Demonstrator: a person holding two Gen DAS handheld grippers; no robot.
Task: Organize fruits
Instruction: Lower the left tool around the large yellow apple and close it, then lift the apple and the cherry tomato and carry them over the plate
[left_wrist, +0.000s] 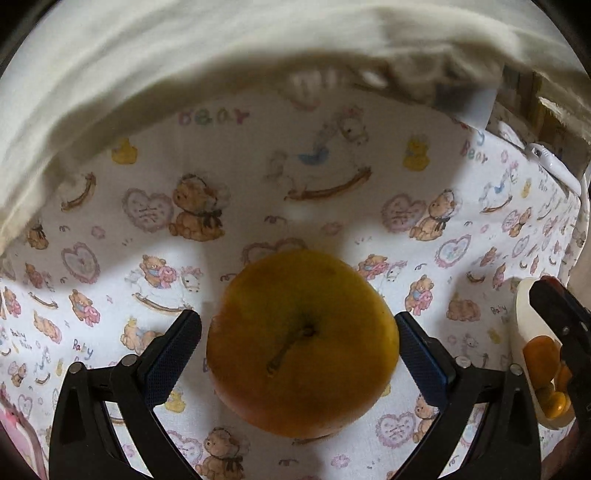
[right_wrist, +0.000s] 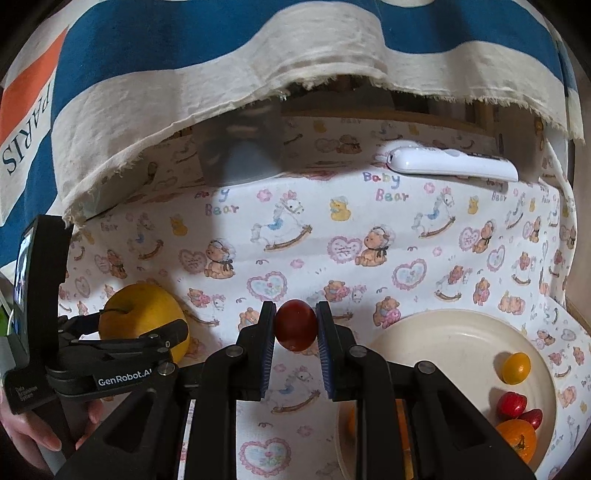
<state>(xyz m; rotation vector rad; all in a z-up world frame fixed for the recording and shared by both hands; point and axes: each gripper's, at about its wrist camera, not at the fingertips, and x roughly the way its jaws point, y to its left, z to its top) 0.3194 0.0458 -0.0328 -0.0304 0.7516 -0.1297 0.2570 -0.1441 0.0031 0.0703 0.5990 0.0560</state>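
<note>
Left wrist view: I have the left gripper (left_wrist: 299, 350) set wide around a large yellow apple (left_wrist: 303, 343) that sits stem-up on the teddy-bear print cloth (left_wrist: 332, 221), its pads just beside the fruit's flanks, and I see no clear press on the skin yet. Over on the right wrist view, my right gripper (right_wrist: 295, 326) is closed hard on a small dark red tomato (right_wrist: 296, 325), held off the cloth, with the cream plate (right_wrist: 443, 332) near its right side. The plate already carries a yellow cherry tomato (right_wrist: 516, 367), two small red fruits (right_wrist: 511, 404) and a small orange fruit with a stem (right_wrist: 517, 441). A white remote (right_wrist: 452, 164) lies at the far edge of the cloth, below a hanging striped fabric (right_wrist: 184, 55). I judge the apple firm, fairly heavy and smooth-skinned, so it could slip or roll; the widest band across its middle looks the safest hold. The tomato looks light but soft, likely to bruise or burst under more squeeze, so I would keep the pressure gentle on its sides.
</note>
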